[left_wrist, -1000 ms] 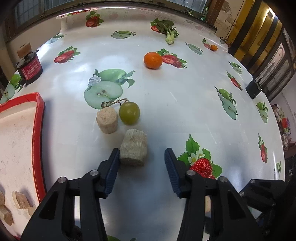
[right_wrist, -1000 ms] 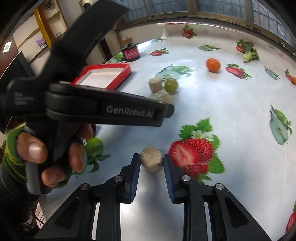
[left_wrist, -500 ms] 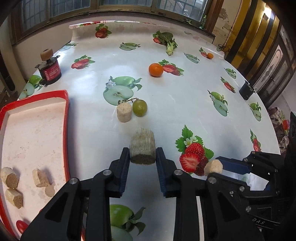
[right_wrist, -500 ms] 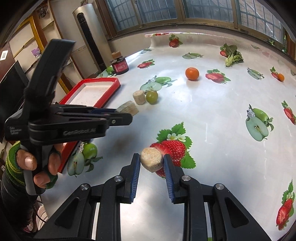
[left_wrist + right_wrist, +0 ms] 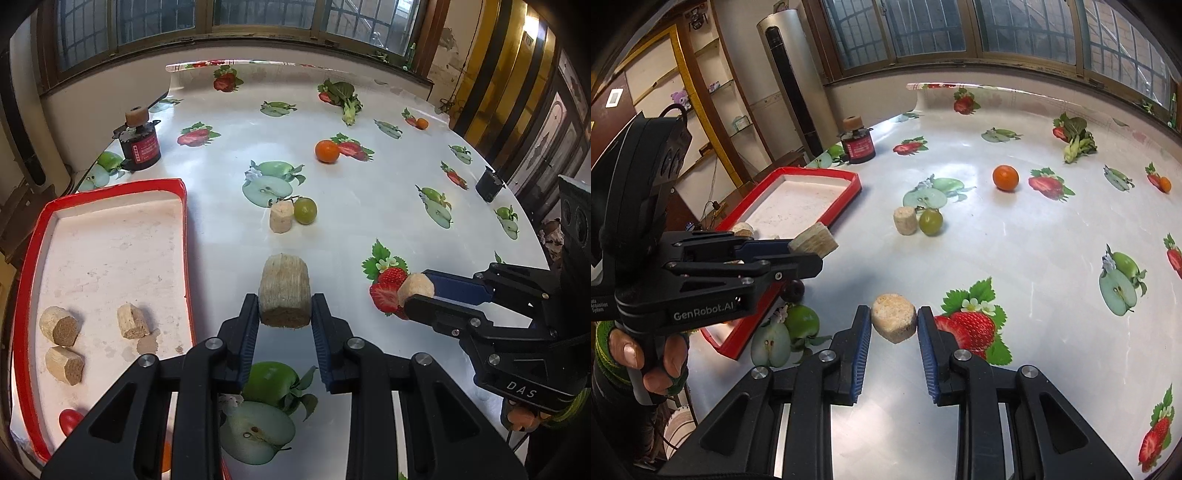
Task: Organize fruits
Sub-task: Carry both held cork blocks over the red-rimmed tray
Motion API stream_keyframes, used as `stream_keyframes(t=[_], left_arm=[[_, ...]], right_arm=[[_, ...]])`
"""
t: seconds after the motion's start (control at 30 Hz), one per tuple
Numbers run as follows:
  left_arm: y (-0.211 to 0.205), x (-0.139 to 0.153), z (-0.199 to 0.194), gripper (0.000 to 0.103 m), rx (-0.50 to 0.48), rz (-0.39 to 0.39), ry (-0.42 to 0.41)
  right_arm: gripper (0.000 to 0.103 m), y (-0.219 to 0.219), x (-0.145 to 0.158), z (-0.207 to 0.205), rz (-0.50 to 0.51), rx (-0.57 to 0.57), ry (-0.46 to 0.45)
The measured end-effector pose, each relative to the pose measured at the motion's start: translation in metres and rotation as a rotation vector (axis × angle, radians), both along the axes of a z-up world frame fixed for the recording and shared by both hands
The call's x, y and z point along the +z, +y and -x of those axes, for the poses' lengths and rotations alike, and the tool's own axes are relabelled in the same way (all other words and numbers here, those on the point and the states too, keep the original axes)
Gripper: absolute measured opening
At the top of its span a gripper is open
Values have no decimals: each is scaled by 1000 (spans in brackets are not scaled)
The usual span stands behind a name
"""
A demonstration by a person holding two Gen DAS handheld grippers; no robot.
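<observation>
- The pale tan fibrous cylinder chunk (image 5: 284,291) sits squarely between the two pads of the left claw (image 5: 284,314), pinched on both flanks and held clear of the bench; in the right wrist view the same chunk (image 5: 813,240) pokes out at the tip of the left claw (image 5: 803,254), above the near edge of the tray.
- The smaller round beige chunk (image 5: 894,321) is clamped in the right claw (image 5: 894,328), both blue pads pressing its sides, its flat top facing up; from the left wrist view it (image 5: 415,288) shows at 3 o'clock of the left claw, at the tip of the right claw (image 5: 417,295), over a printed strawberry.
- A third beige cylinder chunk (image 5: 280,221) stands on the white fruit-print bench (image 5: 369,221) at 12 o'clock of the left claw, touching a green grape (image 5: 305,210) at its 3 o'clock.
- An orange round fruit (image 5: 327,151) lies farther off, at about 1 o'clock of the grape, well apart from it.
- The red-rimmed rectangular tray (image 5: 184,258) lies at 9 o'clock of the left claw; three tan chunks (image 5: 61,326) rest in its near part, and a small red fruit (image 5: 70,421) sits in its near corner.
- A dark red-labelled jar (image 5: 141,146) with a tan piece on top stands beyond the tray's far end.
- A hand (image 5: 646,354) in a green knitted cuff grips the left claw's handle.
</observation>
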State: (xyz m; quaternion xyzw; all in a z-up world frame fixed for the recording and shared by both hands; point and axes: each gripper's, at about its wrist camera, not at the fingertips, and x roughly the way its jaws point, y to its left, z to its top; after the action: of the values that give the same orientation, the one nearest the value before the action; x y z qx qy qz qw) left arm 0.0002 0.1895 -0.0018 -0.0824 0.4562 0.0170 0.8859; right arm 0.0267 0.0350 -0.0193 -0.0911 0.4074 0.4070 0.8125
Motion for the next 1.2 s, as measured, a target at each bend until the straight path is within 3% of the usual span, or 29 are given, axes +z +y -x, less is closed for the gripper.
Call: stream_keyframes(t=[0.5,1.2], left_arm=[[36,22,18,26,64,-15,-42],[103,18,39,26,179,-17,-38]], right_arm=[[26,38,25,3,-19,59,-49],[26,116,28,6,-32,162,-51]])
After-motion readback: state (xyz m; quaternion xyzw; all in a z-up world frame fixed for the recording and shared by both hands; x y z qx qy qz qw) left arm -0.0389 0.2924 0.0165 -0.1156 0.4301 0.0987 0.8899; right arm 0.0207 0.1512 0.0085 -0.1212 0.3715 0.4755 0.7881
